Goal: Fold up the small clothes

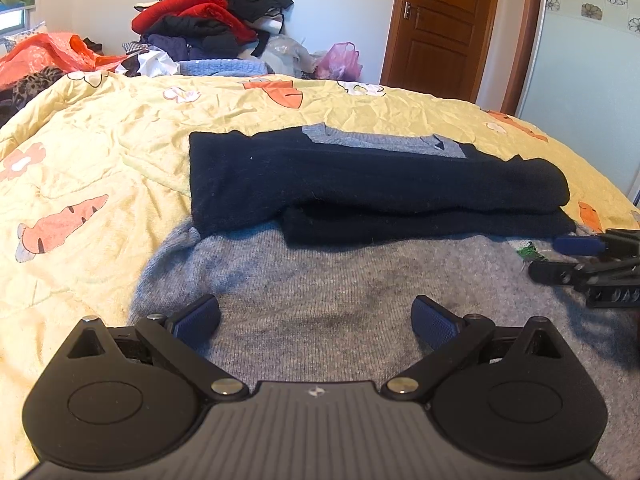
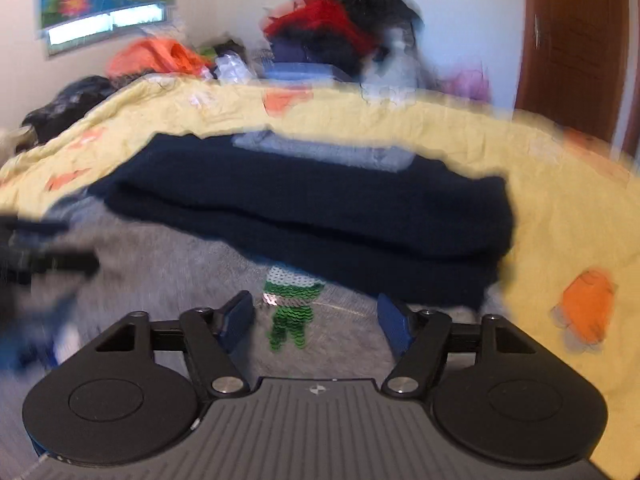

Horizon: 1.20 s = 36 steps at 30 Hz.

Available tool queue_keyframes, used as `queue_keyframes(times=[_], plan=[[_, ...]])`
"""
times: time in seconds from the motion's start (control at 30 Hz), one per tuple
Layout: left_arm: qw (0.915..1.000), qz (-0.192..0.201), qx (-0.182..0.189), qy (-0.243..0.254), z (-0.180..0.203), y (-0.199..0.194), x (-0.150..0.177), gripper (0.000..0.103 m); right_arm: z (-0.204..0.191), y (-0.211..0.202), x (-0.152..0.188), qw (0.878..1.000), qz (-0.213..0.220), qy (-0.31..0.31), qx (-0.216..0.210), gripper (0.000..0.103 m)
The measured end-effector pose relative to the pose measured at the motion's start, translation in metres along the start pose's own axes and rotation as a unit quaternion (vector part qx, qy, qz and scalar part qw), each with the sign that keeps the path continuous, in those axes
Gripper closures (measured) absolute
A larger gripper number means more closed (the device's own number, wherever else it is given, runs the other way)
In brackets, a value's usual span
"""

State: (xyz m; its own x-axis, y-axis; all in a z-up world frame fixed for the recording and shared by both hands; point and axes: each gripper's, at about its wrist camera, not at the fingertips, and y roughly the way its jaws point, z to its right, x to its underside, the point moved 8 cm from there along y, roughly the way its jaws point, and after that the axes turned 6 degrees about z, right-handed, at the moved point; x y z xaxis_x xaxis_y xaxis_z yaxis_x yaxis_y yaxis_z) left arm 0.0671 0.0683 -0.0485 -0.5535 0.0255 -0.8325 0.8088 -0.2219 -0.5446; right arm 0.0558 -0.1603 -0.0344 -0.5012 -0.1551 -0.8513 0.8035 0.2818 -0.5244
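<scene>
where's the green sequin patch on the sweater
In the right wrist view the green sequin patch sits on the grey sweater, just ahead of the open right gripper, below the folded navy sleeves.

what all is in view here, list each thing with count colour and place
sweater: one, grey with navy sleeves folded across it, near on the bed
sequin patch: one, green and white, on the sweater front
bedspread: one, yellow with carrot print, over the bed
clothes pile: one, red, black, navy, far side by the wall
plastic bag: one, pink, near the door
door: one, brown wood, far right
left gripper: open, over the sweater
right gripper: open, over the patch
</scene>
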Motion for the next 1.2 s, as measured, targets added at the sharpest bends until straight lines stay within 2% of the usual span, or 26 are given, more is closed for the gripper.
queue_keyframes(times=[0.1,0.2,0.27,0.3,0.37,0.4,0.43,0.47,0.5,0.53,0.6,0.67,0.77,0.87,0.9,0.97,1.0,1.03,1.07,1.1,1.13,1.17,1.2], plan=[[1.0000,-0.001,-0.005,0.004,0.002,0.000,0.001,0.000,0.017,-0.006,-0.001,0.999,-0.010,0.017,0.032,0.031],[0.9999,-0.001,-0.011,0.006,0.003,0.000,0.001,0.000,0.012,-0.020,-0.005,0.999,-0.017,0.043,0.028,0.030],[0.9999,-0.002,-0.014,0.007,0.003,0.000,0.002,0.000,-0.007,-0.028,-0.003,0.999,-0.016,0.031,-0.002,0.021],[0.9998,-0.002,-0.016,0.008,0.003,0.000,0.002,0.000,-0.015,-0.030,0.003,1.000,-0.020,0.017,-0.008,0.013],[0.9998,-0.003,-0.019,0.010,0.004,0.000,0.002,0.000,-0.019,-0.027,0.020,0.999,-0.036,-0.017,-0.004,0.008],[0.9997,-0.003,-0.023,0.012,0.004,-0.001,0.002,0.000,-0.015,-0.030,0.025,0.999,-0.020,-0.028,0.001,0.003],[0.9995,-0.004,-0.027,0.013,0.004,-0.001,0.002,0.000,-0.007,-0.031,0.022,1.000,-0.024,-0.002,0.004,0.004],[0.9993,-0.004,-0.035,0.014,0.003,-0.001,0.002,0.000,0.001,-0.032,0.021,0.999,-0.031,-0.003,0.029,0.005],[0.9986,-0.002,-0.051,0.015,0.001,-0.003,0.002,0.000,0.008,-0.036,0.021,0.998,-0.034,0.002,0.045,0.010],[0.9968,0.005,-0.078,0.017,-0.001,-0.009,0.002,0.000,0.014,-0.044,0.020,0.998,-0.036,0.026,0.043,0.018],[0.9920,0.036,-0.119,0.022,-0.006,-0.032,0.001,0.000,0.026,-0.067,0.018,0.995,-0.030,0.096,0.008,0.019],[0.9935,0.054,-0.100,-0.007,-0.012,-0.061,0.007,0.000,0.045,-0.095,0.022,0.986,-0.025,0.162,-0.013,0.019],[0.9961,0.016,-0.040,-0.077,-0.030,-0.089,0.029,0.000,0.078,-0.127,0.047,0.966,-0.058,0.251,-0.016,0.019],[0.9931,-0.032,-0.024,-0.110,-0.046,-0.105,0.048,0.000,0.087,-0.152,0.072,0.936,-0.075,0.339,-0.065,0.026],[0.9922,-0.039,-0.019,-0.116,-0.049,-0.110,0.051,0.000,0.083,-0.156,0.077,0.926,-0.084,0.358,-0.085,0.033],[0.9886,-0.052,0.002,-0.141,-0.056,-0.116,0.056,0.001,0.068,-0.156,0.085,0.909,-0.117,0.377,-0.133,0.050],[0.9865,-0.052,0.011,-0.155,-0.059,-0.118,0.056,0.001,0.055,-0.153,0.091,0.902,-0.143,0.376,-0.157,0.064],[0.9841,-0.054,0.022,-0.168,-0.061,-0.119,0.058,0.001,0.046,-0.152,0.095,0.899,-0.155,0.372,-0.171,0.077],[0.9824,-0.056,0.031,-0.175,-0.062,-0.118,0.056,0.001,0.041,-0.149,0.098,0.898,-0.161,0.371,-0.173,0.085],[0.9809,-0.058,0.035,-0.182,-0.063,-0.117,0.056,0.006,0.040,-0.149,0.101,0.896,-0.167,0.374,-0.172,0.095],[0.9800,-0.059,0.037,-0.187,-0.064,-0.117,0.055,0.014,0.040,-0.147,0.102,0.896,-0.168,0.376,-0.168,0.095],[0.9793,-0.064,0.040,-0.188,-0.064,-0.116,0.054,0.047,0.041,-0.146,0.100,0.895,-0.165,0.379,-0.169,0.095],[0.9797,-0.073,0.034,-0.183,-0.064,-0.114,0.053,0.066,0.040,-0.146,0.098,0.898,-0.162,0.374,-0.166,0.095]])
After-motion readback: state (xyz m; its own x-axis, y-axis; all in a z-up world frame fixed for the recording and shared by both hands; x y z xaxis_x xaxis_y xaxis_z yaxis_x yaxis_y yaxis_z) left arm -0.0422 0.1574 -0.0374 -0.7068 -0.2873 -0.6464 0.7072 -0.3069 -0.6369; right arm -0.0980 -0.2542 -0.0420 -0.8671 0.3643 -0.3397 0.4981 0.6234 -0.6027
